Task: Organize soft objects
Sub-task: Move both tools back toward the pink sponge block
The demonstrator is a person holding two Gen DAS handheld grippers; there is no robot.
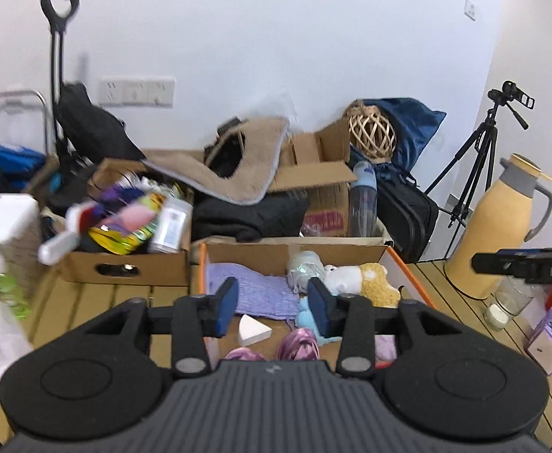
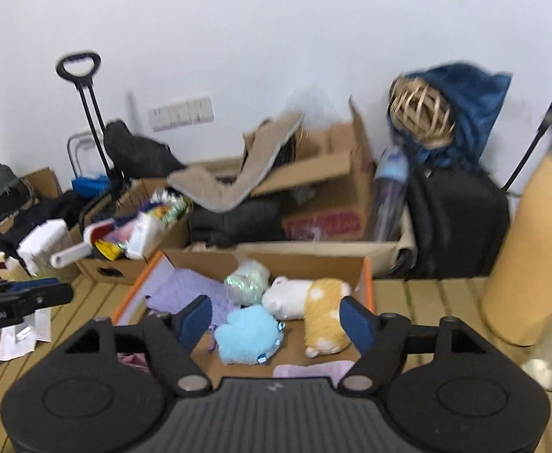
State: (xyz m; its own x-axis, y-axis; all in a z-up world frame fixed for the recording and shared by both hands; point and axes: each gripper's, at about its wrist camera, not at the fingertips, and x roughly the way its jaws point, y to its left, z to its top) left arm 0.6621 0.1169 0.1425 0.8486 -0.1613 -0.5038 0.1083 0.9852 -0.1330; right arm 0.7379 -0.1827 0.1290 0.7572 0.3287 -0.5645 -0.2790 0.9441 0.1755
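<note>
1. Cardboard box with orange rim [image 2: 367, 283] sits open on the slatted wooden table [image 2: 419, 302]; all soft items lie inside it.
2. White-and-yellow plush animal [image 2: 313, 302] lies on its side, head toward the box's back wall, long axis running back-to-front, slightly slanted.
3. Fluffy light-blue plush [image 2: 247, 334] is just left of it, touching or nearly; no clear axis.
4. Knitted lilac cloth [image 1: 253, 290] lies flat at the box's left, long axis across the box.
5. Left gripper [image 1: 272, 304]: jaws apart, nothing between them, above the box.
6. Right gripper [image 2: 277, 321]: jaws wide apart, empty, above both plush toys.
</note>
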